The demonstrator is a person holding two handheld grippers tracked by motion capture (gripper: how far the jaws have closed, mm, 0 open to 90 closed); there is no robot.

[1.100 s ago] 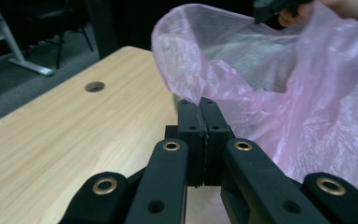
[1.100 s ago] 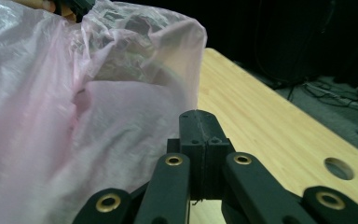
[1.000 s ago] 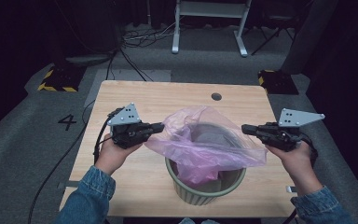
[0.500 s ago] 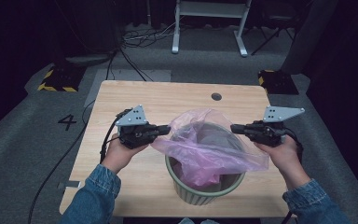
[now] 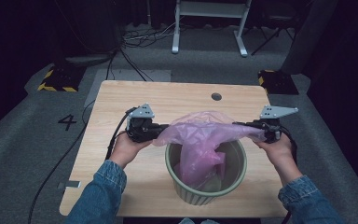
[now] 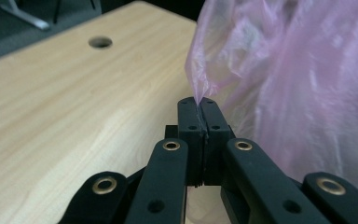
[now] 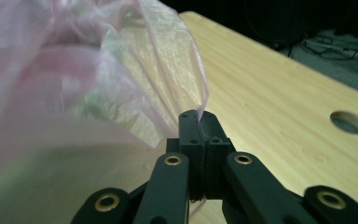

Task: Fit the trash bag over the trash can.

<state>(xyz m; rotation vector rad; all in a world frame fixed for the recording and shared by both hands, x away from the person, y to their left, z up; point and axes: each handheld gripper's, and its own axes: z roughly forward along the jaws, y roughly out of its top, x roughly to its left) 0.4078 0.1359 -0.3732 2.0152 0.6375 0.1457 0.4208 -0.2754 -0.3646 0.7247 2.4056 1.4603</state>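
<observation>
Two grippers, both clamped on one pink plastic bag (image 5: 200,140). Left gripper (image 5: 161,130) sits at the bag's left edge; in the left gripper view its jaws are pressed together with a thin pinch of the pink film (image 6: 198,93) caught at the tips. Right gripper (image 5: 242,127) sits at the bag's right edge; in the right gripper view its jaws are also pressed together, nipping a corner of the film (image 7: 200,105).

Bag is stretched between the two grippers, mouth pulled wide across the top of a green ribbed bin (image 5: 235,175). Middle of the bag sags down into the bin; the lower part hangs inside, reaching toward the bottom. Upper rim of the bag bulges up above the bin's far edge. Film is translucent and crinkled.

Bin stands upright on the wooden bench (image 5: 177,98), near the front edge, roughly centred between the hands. Left hand (image 5: 128,147) grips its gripper left of the bin, right hand (image 5: 277,151) right of it, both just outside the bin's rim. Denim sleeves come in from the bottom. Round hole (image 5: 216,96) in the bench top behind the bin, well apart from it. Black cable (image 5: 114,140) trails off the left gripper over the bench edge to the floor.
</observation>
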